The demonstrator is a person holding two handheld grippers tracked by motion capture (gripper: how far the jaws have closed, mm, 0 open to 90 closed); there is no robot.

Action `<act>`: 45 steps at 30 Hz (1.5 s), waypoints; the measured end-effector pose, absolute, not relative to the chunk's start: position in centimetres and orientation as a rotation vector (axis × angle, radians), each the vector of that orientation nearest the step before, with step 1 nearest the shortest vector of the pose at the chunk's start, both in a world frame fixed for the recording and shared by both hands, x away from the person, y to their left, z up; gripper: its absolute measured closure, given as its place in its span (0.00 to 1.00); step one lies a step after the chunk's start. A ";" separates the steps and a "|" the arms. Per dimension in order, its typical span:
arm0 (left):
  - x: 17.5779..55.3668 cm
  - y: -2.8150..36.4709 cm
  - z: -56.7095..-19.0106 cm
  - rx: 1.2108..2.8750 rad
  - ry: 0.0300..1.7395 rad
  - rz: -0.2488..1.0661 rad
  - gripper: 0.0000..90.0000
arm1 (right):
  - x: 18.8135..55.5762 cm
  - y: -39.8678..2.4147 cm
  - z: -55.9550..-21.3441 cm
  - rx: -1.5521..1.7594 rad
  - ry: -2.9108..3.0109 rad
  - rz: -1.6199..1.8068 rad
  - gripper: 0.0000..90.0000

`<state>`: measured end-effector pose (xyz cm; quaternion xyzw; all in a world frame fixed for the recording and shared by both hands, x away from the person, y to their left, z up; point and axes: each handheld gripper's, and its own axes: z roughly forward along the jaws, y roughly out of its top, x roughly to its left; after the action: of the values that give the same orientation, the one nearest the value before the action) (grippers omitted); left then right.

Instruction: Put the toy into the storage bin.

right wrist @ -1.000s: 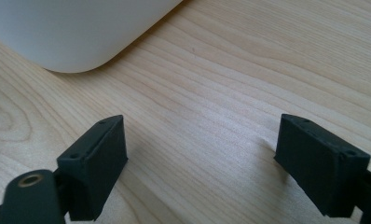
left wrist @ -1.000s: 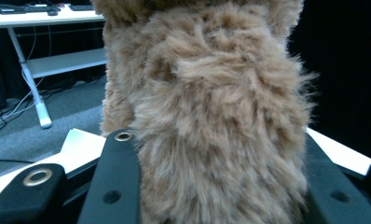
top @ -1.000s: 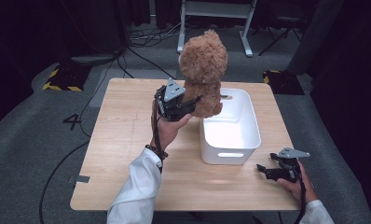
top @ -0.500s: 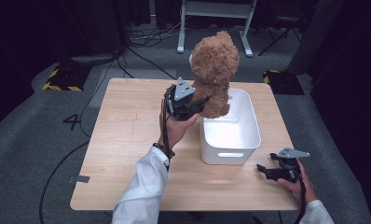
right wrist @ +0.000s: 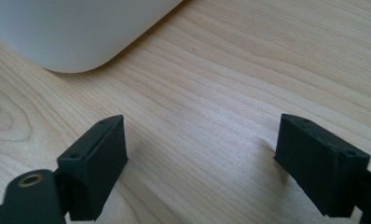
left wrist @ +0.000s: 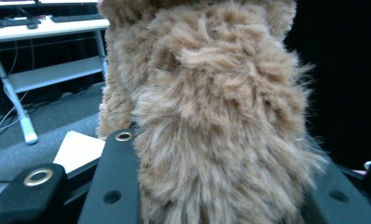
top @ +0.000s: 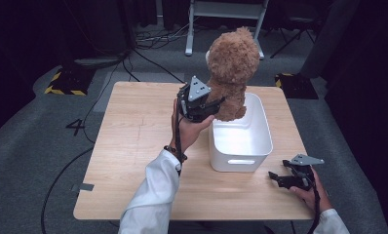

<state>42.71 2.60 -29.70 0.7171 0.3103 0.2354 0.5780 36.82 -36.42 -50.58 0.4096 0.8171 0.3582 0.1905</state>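
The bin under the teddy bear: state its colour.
White. The bin shows best in the high view, with the brown teddy bear held above it.

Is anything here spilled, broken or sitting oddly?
Nothing spilled or broken. The one odd sight is the brown teddy bear, clamped in the left gripper and held above the white bin instead of resting anywhere.

Dark room, grey carpet (top: 46, 146), cables (top: 148, 46)
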 end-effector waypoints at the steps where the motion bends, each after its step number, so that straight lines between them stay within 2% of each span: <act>1: 42.7 2.5 -29.6 1.678 0.722 0.548 0.67 | 36.8 -36.4 -50.6 1.151 2.296 1.007 0.18; 13: 42.3 -0.2 -29.3 1.700 0.663 0.507 0.67 | 36.8 -36.4 -50.6 1.151 2.296 1.007 0.18; 28: 42.3 -3.7 -31.3 1.742 0.626 0.463 0.67 | 36.8 -36.4 -50.6 1.150 2.296 1.007 0.18; 45: 42.3 -5.8 -33.1 1.800 0.605 0.419 0.67 | 36.8 -36.4 -50.6 1.150 2.296 1.007 0.18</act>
<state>42.34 -5.79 -33.13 0.7646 0.2570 0.1781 0.5636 36.82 -36.42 -50.58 0.4093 0.8172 0.3585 0.1903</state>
